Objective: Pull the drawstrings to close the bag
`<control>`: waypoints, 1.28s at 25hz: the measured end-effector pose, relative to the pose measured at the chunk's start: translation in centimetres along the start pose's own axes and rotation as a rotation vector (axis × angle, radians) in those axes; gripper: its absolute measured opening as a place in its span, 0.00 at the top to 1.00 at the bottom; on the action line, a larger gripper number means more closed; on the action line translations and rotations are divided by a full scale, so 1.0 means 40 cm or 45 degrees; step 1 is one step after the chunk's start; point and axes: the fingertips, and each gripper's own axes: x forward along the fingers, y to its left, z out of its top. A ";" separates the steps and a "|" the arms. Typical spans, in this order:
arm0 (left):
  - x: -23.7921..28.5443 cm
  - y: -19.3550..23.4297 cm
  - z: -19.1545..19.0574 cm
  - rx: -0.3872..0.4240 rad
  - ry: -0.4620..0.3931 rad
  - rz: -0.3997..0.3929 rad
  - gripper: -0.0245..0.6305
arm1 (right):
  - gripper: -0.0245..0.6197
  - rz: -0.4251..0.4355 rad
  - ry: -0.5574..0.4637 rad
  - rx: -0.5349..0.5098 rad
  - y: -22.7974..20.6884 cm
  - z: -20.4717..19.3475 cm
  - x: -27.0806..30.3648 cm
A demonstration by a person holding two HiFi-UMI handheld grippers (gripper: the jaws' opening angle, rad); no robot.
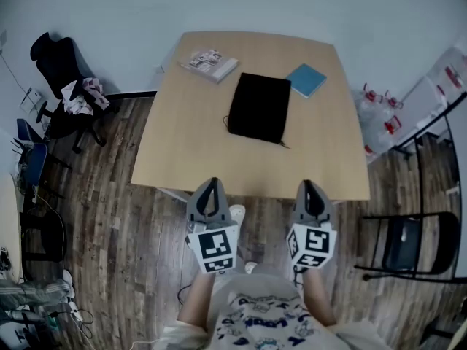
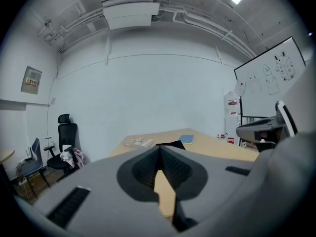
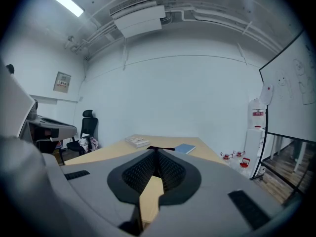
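A black drawstring bag (image 1: 259, 108) lies flat in the middle of the wooden table (image 1: 190, 152), with thin strings trailing at its near corners. My left gripper (image 1: 212, 186) and right gripper (image 1: 309, 188) hover over the floor just short of the table's near edge, well apart from the bag. Both are shut with nothing between the jaws. From the left gripper view the bag (image 2: 170, 144) shows only as a dark sliver above the shut left gripper (image 2: 159, 149). Past the shut right gripper (image 3: 157, 152), the bag (image 3: 159, 147) is likewise a thin dark strip.
A magazine (image 1: 210, 63) lies at the table's far left and a blue notebook (image 1: 306, 79) at the far right. A black office chair (image 1: 62, 86) stands left of the table, a folding chair (image 1: 408, 243) right. Red-capped bottles (image 1: 379, 111) sit on the floor beside a whiteboard stand.
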 end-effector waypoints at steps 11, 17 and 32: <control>0.421 0.095 -0.051 0.002 0.192 -0.181 0.96 | 0.96 -0.049 0.235 -0.017 -0.023 -0.069 0.375; 0.605 0.107 -0.137 -0.035 0.382 -0.342 0.96 | 0.83 -0.026 0.463 -0.047 -0.040 -0.151 0.509; 0.779 0.080 -0.325 -0.272 0.820 -0.630 0.75 | 0.73 0.095 0.839 -0.179 -0.075 -0.332 0.590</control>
